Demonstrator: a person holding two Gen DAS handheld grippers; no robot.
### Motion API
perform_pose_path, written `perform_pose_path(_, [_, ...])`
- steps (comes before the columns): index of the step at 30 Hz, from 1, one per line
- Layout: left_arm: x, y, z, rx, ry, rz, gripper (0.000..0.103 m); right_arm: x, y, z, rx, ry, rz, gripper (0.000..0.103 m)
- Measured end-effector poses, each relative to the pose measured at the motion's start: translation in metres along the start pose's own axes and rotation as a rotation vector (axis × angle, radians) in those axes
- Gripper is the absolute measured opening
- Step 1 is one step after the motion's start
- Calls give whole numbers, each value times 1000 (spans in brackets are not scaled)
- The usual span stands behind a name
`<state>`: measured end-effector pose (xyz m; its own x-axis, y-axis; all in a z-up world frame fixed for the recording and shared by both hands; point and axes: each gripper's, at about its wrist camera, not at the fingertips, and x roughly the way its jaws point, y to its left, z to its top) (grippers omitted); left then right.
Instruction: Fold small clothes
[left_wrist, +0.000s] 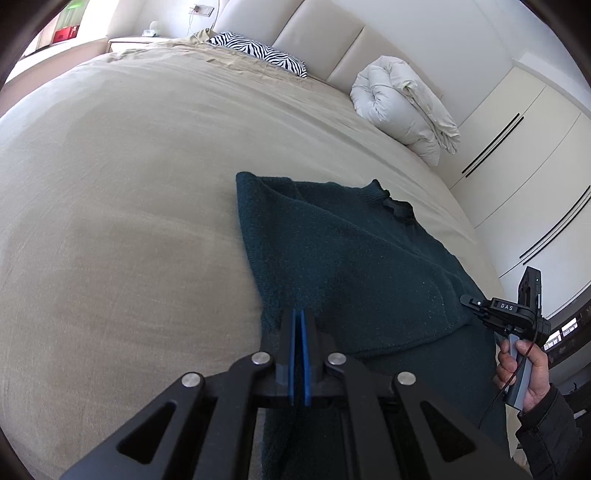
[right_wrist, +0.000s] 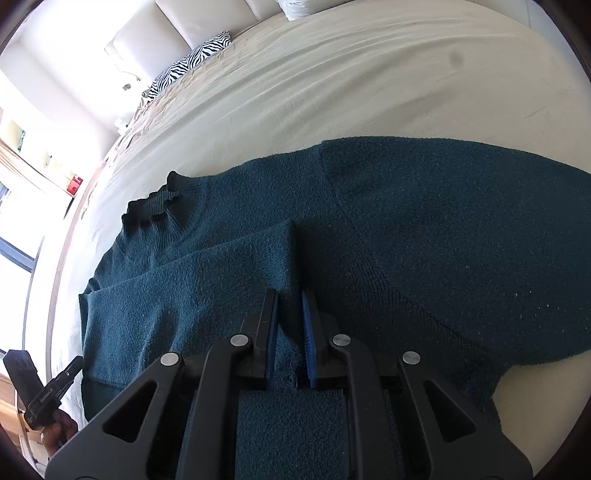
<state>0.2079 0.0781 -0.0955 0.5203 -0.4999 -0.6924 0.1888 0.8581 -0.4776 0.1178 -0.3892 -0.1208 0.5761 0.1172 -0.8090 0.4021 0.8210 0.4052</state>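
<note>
Dark teal knitted sweater (left_wrist: 351, 258) lies flat on the bed, directly ahead of and beneath the left hand-held gripper (left_wrist: 298, 317). One sleeve is folded across the body. Ribbed collar (right_wrist: 155, 206) sits ahead-left of the right hand-held gripper (right_wrist: 290, 314).

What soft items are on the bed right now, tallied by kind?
Dark green sweater: 1
Zebra-print pillow: 1
Rolled white duvet: 1
Total: 3

The right claw (right_wrist: 290, 314), fingers slightly parted, grips a fold of the teal sweater (right_wrist: 424, 236) spread on the bed (right_wrist: 332, 81).
</note>
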Motion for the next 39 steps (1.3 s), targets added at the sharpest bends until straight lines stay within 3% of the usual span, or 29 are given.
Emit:
perform_pose_path(2, [1, -6, -4, 26, 15, 10, 10, -5, -2, -5, 6, -2, 5, 12])
perform_pose_path(5, [10, -7, -11, 44, 43, 26, 11, -12, -5, -15, 10, -7, 21, 12])
perform_pose_path(11, [2, 2, -10, -50, 28, -27, 11, -41, -25, -36, 59, -25, 128, 13])
perform_pose_path(12, [-4, -2, -11, -38, 19, -31, 14, -52, -32, -40, 71, -45, 147, 18])
perform_pose_path(14, [-17, -13, -14, -29, -2, -45, 33, -78, -55, -48, 116, -99, 161, 27])
perform_pose_path(15, [-23, -18, -17, -31, -17, -56, 39, -90, -70, -52, 155, -123, 168, 39])
perform_pose_path(17, [-34, -30, -24, -33, -44, -87, 60, -115, -108, -63, 261, -174, 175, 61])
perform_pose_path(18, [-36, -35, -28, -35, -50, -97, 63, -128, -129, -70, 311, -206, 167, 64])
perform_pose_path(23, [-31, -69, -49, -21, -8, -145, 66, -176, -231, -99, 540, -279, 107, 64])
perform_pose_path(27, [-15, -101, -59, -13, 37, -169, 67, -200, -296, -117, 720, -362, 162, 62])
perform_pose_path(39, [4, -133, -61, -47, 71, -214, 71, -209, -390, -92, 957, -499, 207, 61])
